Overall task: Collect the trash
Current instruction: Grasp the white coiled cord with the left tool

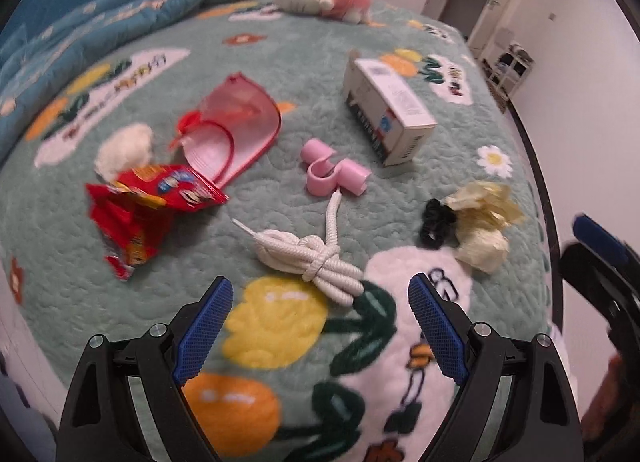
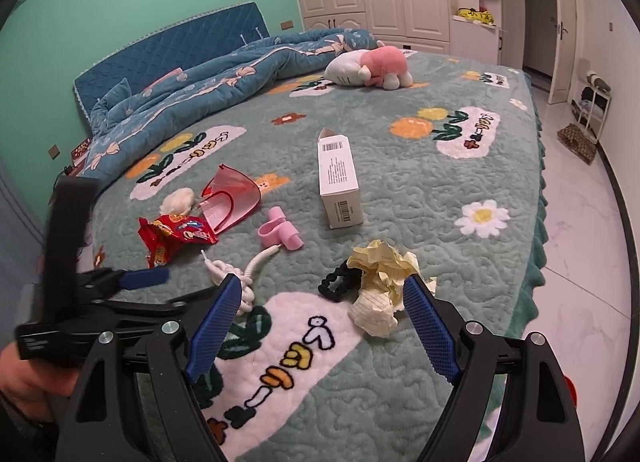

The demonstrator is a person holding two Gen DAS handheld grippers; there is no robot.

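1. left gripper [image 1: 320, 294], at the bottom centre of its view, spread wide and holding nothing above the knotted white cord bundle [image 1: 316, 258].
2. right gripper [image 2: 322, 294] likewise agape, its fingers flanking the crumpled pale-yellow paper wad [image 2: 380, 286], lower centre, touching a black scrunchie [image 2: 334, 282].
3. torn red snack wrapper [image 2: 172, 238] lies left of centre on the green quilted bedspread [image 2: 420, 190].

Plush toy [image 2: 368, 66], rumpled quilt [image 2: 208, 78]

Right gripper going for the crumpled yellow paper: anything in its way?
Nothing visible. The right gripper is open, with the crumpled yellow paper just ahead between its fingers. A black hair tie touches the paper's left side.
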